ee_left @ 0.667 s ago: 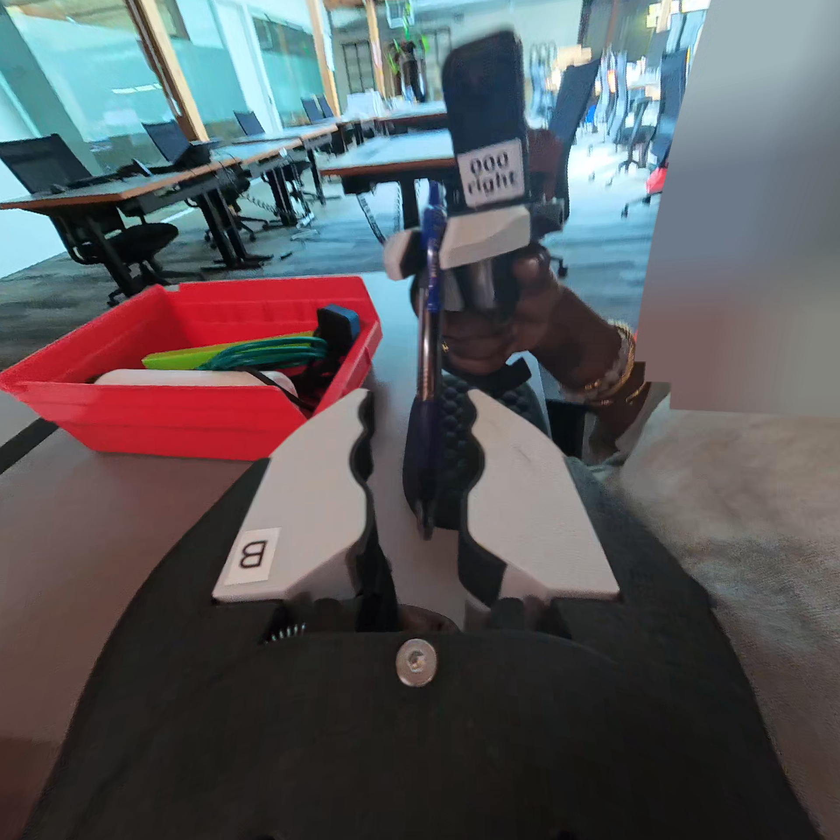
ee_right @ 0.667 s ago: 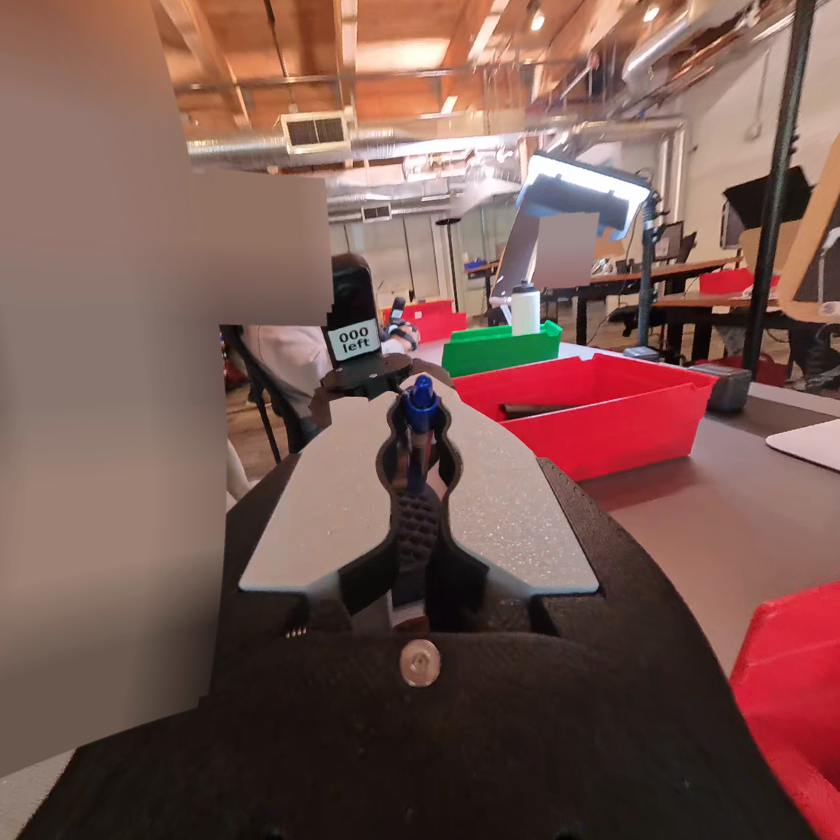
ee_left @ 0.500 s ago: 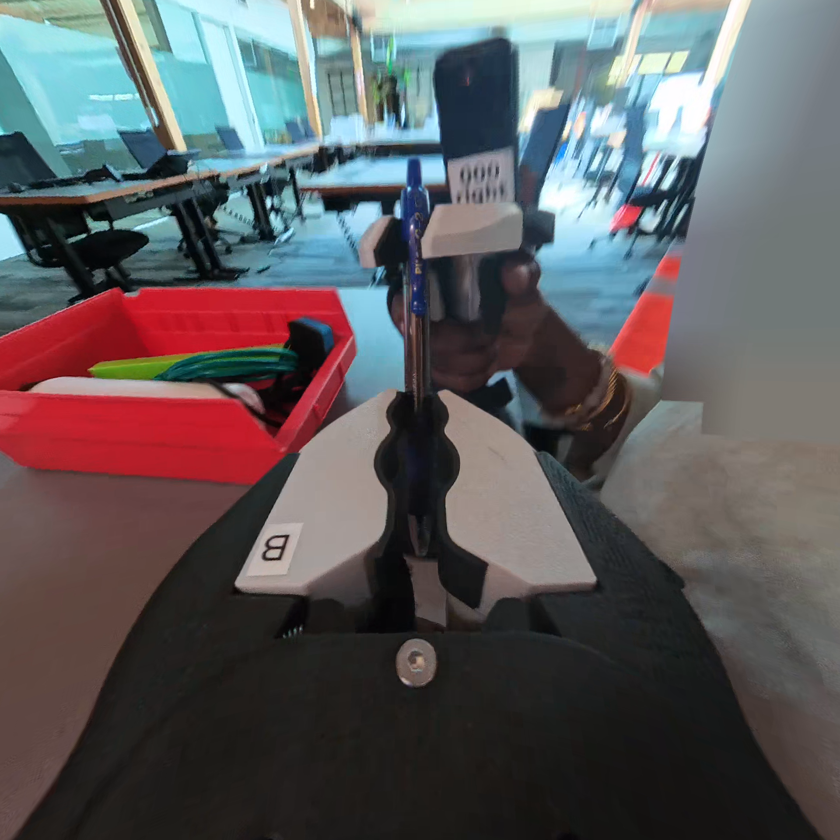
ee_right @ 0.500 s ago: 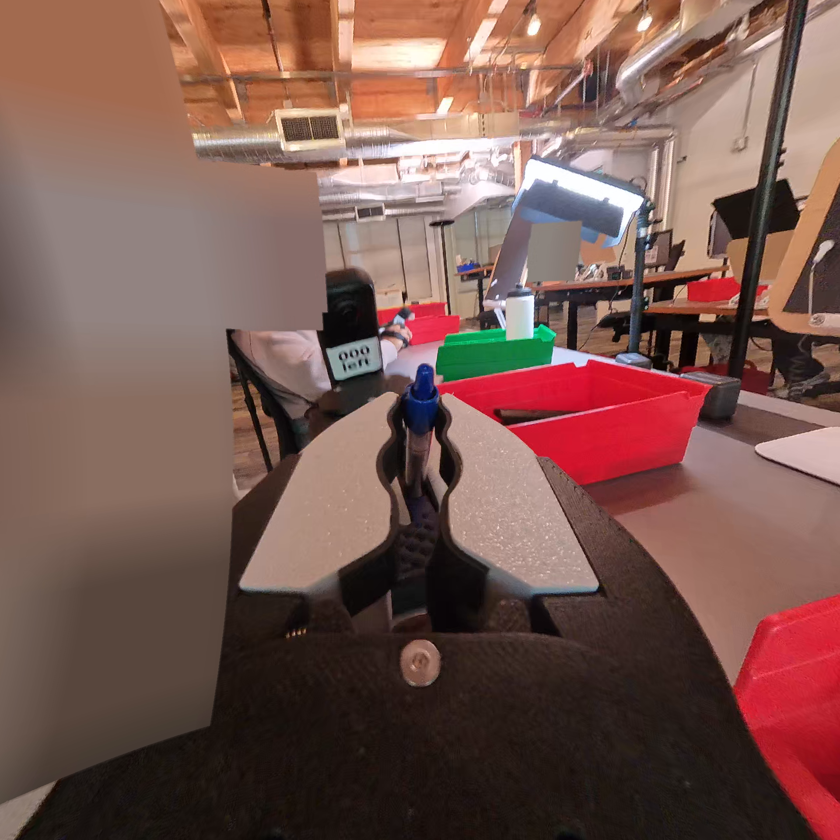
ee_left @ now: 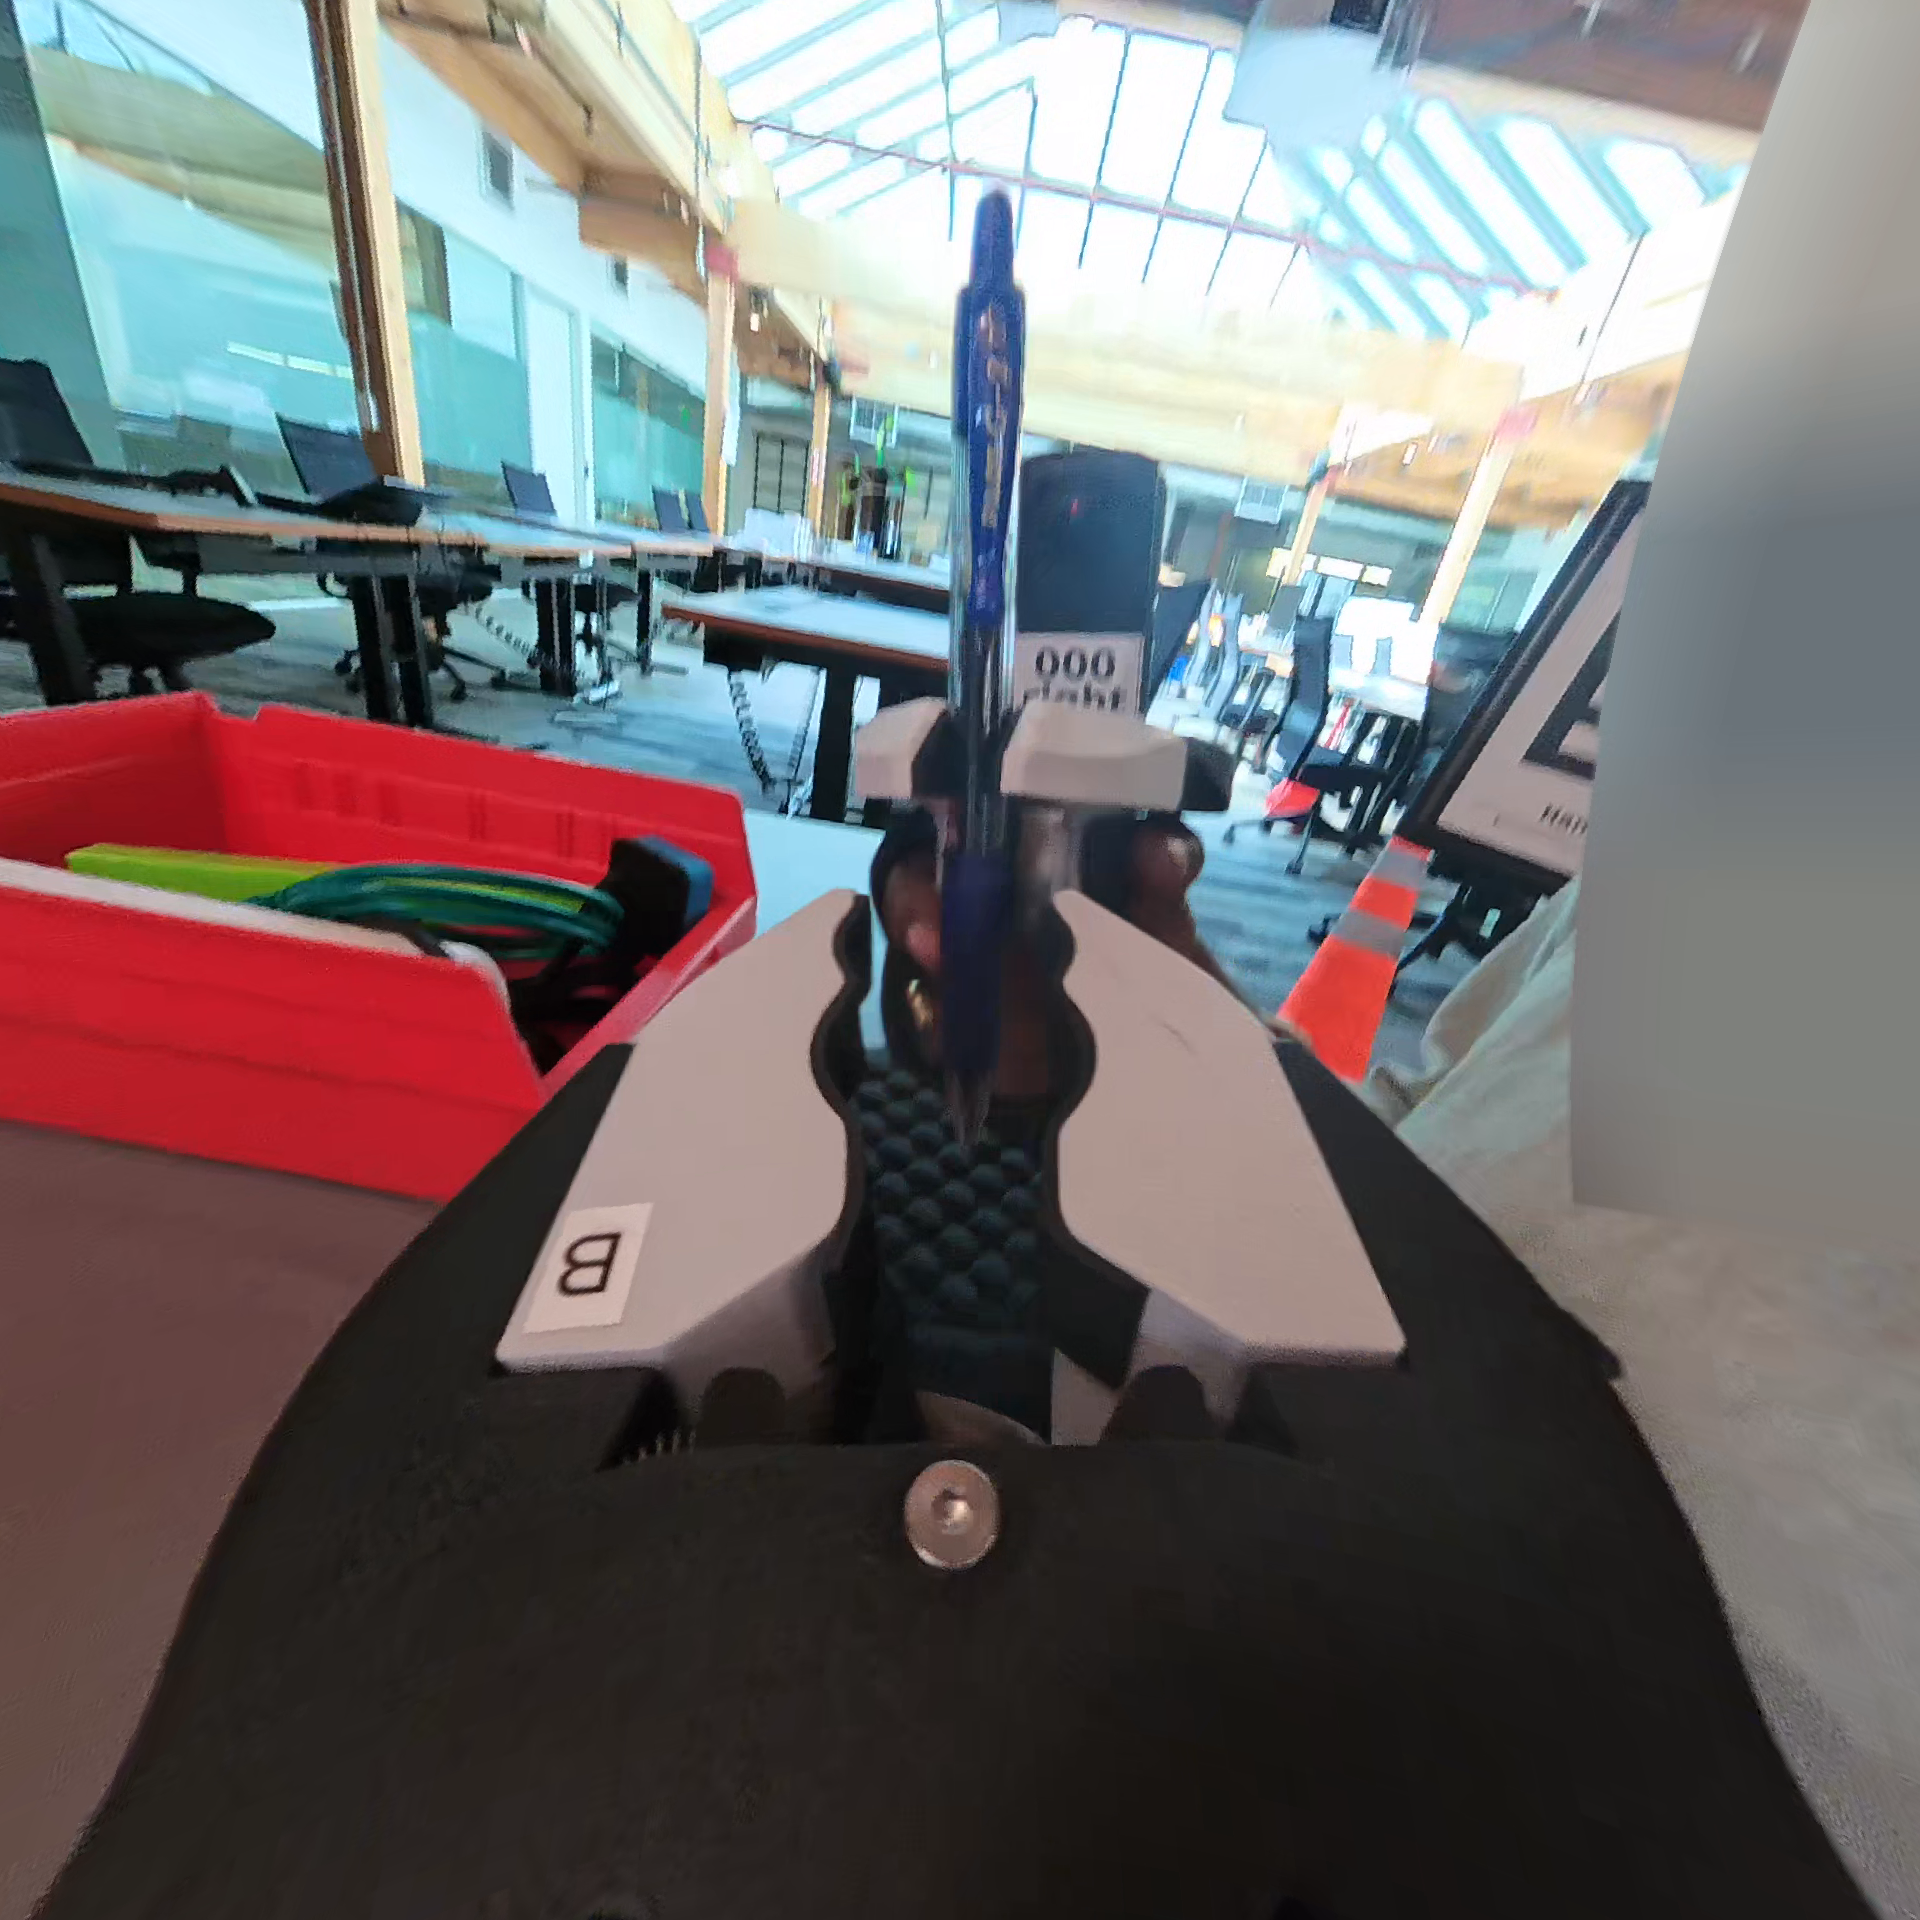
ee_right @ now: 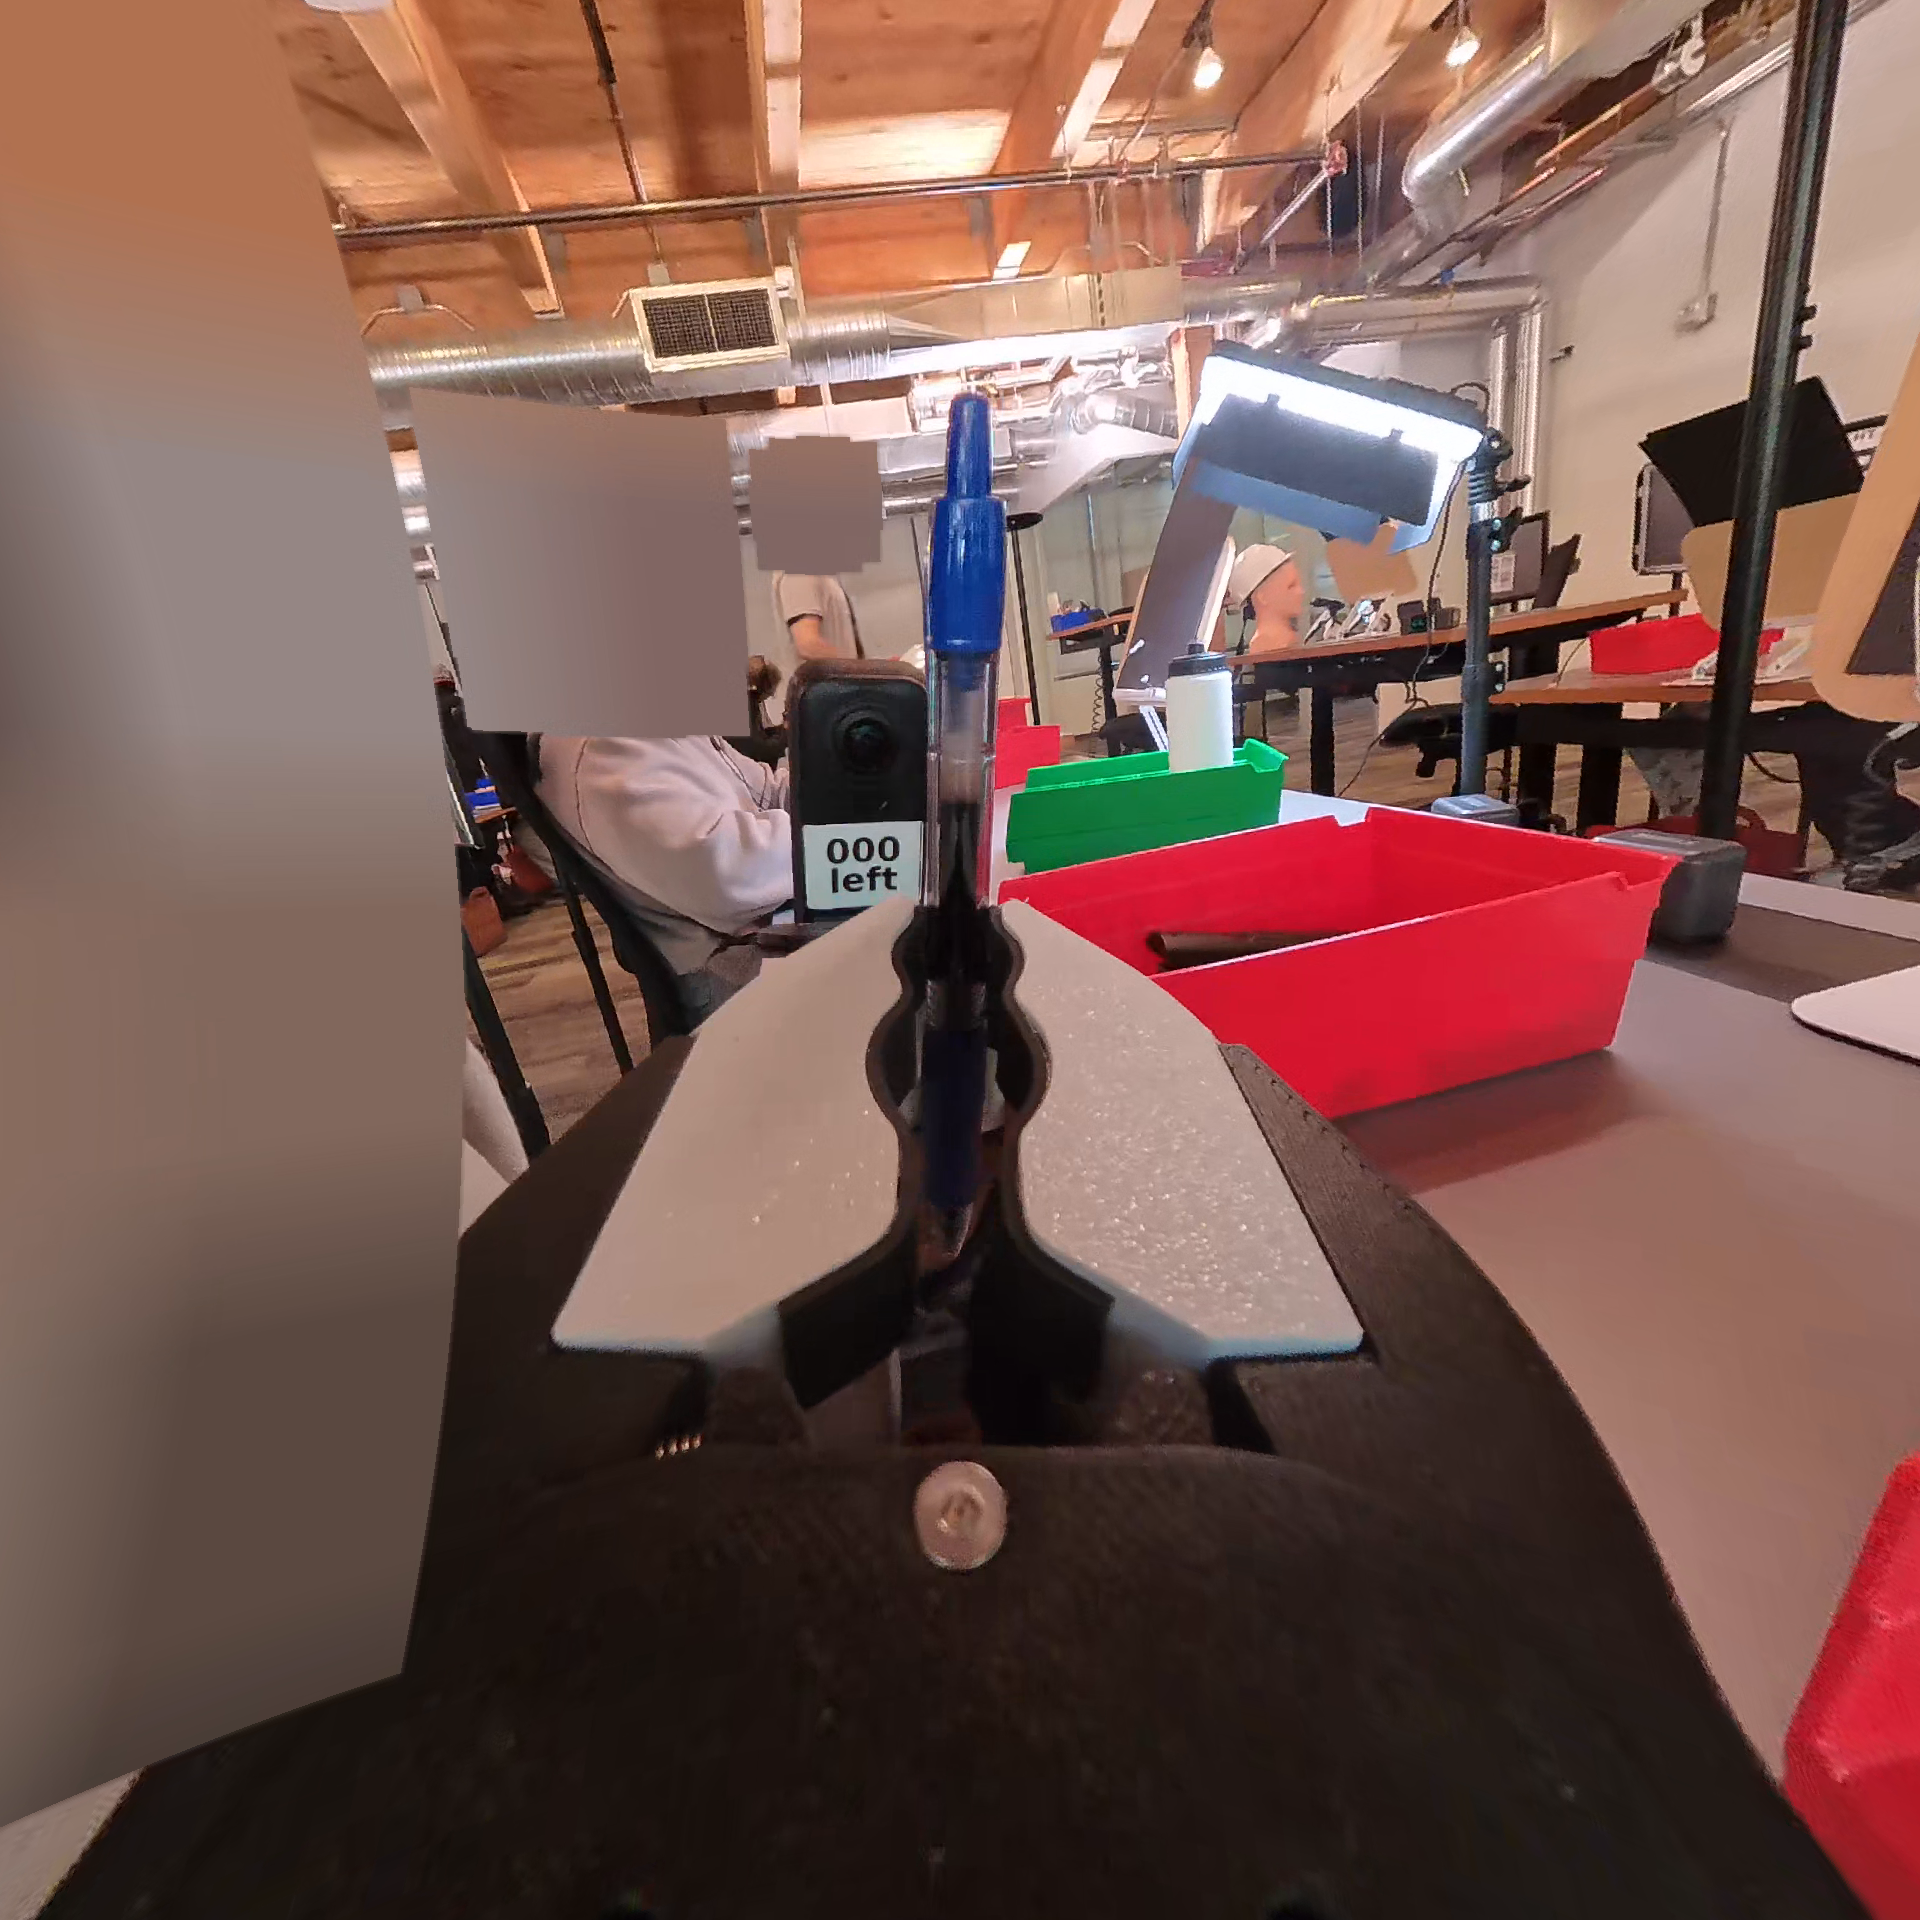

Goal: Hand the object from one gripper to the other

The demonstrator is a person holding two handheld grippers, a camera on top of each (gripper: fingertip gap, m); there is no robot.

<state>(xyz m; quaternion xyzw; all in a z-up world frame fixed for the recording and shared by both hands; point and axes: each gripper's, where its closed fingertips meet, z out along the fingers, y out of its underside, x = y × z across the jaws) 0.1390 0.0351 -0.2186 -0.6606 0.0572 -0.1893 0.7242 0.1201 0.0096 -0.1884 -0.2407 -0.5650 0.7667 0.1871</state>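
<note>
Holding the blue pen (ee_right: pixel 956 1049) upright, my right gripper (ee_right: pixel 956 940) is clamped on its lower barrel; my left gripper (ee_left: pixel 961 935) stands parted around the tip, pads clear; I judge the handover undone, with closing and release left.

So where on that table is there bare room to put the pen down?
Bare table lies right of the right gripper, bordered by the red bin, a white pad and a red corner. In the left view, the strip before the cable bin is free too. That bin itself is crowded with cables.
</note>
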